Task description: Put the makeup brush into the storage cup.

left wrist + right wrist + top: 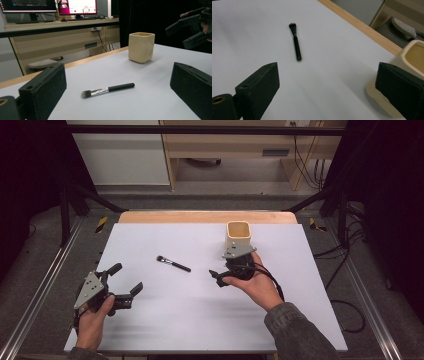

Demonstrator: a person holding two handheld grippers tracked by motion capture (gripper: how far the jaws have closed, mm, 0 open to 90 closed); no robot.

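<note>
Two spread tools, left (122, 285) and right (225, 270), brush (173, 264) flat between them, cup (238, 236) just beyond right

Mounted overhead, angled forward and down across the counter (150, 330). Mounted low on each claw, close to the surface, both framing the brush (107, 90) and cup (141, 47).

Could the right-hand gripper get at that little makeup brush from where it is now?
Probably yes. The right gripper has its jaws open, and only bare white table lies between it and the brush. The cream cup stands behind it, out of the way.
</note>
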